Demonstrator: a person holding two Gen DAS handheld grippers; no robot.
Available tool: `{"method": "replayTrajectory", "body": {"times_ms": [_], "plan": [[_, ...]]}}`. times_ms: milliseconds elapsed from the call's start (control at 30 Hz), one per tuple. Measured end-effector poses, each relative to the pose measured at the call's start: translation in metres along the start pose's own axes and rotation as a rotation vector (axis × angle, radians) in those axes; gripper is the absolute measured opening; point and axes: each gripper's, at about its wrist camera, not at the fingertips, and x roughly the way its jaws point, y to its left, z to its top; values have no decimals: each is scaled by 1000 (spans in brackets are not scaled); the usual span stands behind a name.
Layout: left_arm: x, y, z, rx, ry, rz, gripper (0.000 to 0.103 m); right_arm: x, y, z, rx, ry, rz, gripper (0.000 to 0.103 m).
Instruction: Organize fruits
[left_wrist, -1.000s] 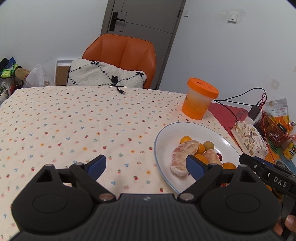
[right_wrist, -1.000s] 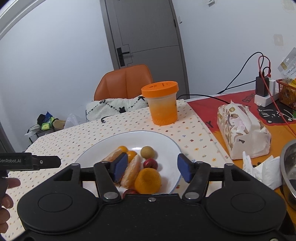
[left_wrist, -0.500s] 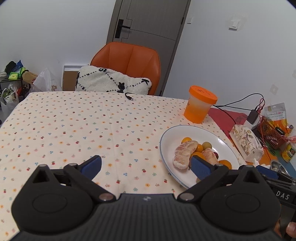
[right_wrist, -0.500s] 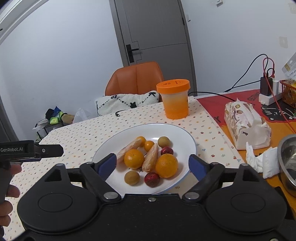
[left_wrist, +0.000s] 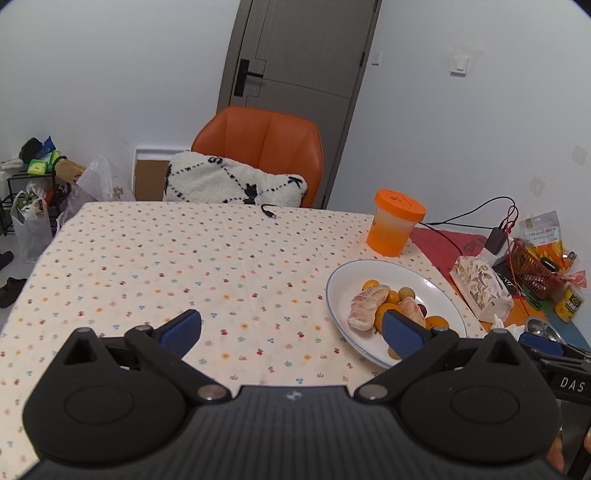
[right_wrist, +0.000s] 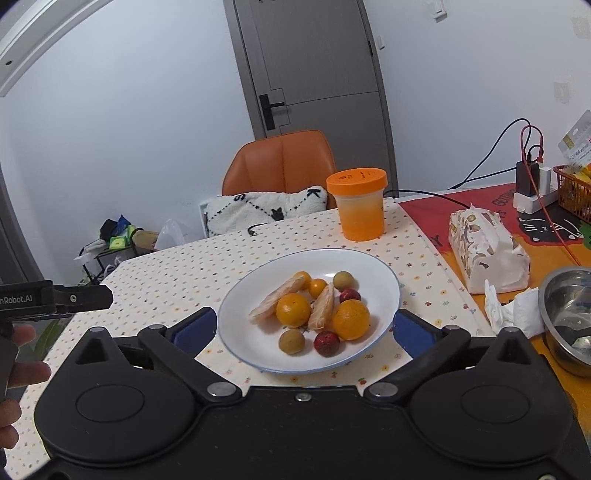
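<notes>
Risk of round fruits (right_wrist: 293, 309) rolling off the white plate (right_wrist: 380, 275), near right on the dotted tablecloth (left_wrist: 155, 266), if nudged by the right gripper (right_wrist: 301, 328), wide open and empty like the left gripper (left_wrist: 291, 328).

left gripper (left_wrist: 291, 330) — matte black housing with a ribbed top, two round discs, silver pivot screws, and blue pads (left_wrist: 400, 332) on black fingers. right gripper (right_wrist: 303, 328) is built the same, with a smooth top — white lettering reads "nrobot.ai" on one handle, "das" on the other.
</notes>
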Motion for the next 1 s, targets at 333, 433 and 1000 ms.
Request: {"method": "replayTrajectory", "body": {"times_ms": [333,433,1000], "plan": [[-33,4,0,31,-8,20,103,-24,16,0,-27,-9,28,103],[-42,6,-2,33,-23,20,103,-29,22,1,-42,-10,40,103],[-93,17,-11,65,-55,71,103,-67,52,-2,-158,-18,115,103]]}}
